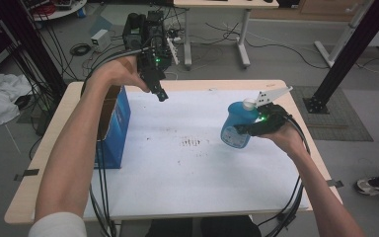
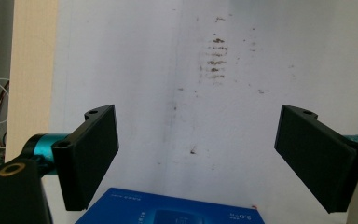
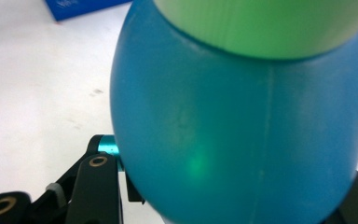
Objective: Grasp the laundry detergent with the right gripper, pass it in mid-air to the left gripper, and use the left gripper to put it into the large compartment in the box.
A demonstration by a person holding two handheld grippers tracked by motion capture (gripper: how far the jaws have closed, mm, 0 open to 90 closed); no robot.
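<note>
You are holding the blue bottle (image 1: 237,126) in your right gripper (image 1: 249,129), lifted above the right part of the white table cover (image 1: 192,168) and tilted; its jaws are clenching the round blue body, which is pressing close against the camera in the right gripper view (image 3: 242,140). Your left gripper (image 1: 160,94) is hanging in the air over the far left part of the table, jaws wide apart and grasping nothing (image 2: 196,154). Just below it, at the left edge, a blue box (image 1: 113,128) is standing. Brown stains (image 1: 191,142) are lying near the middle of the cover.
</note>
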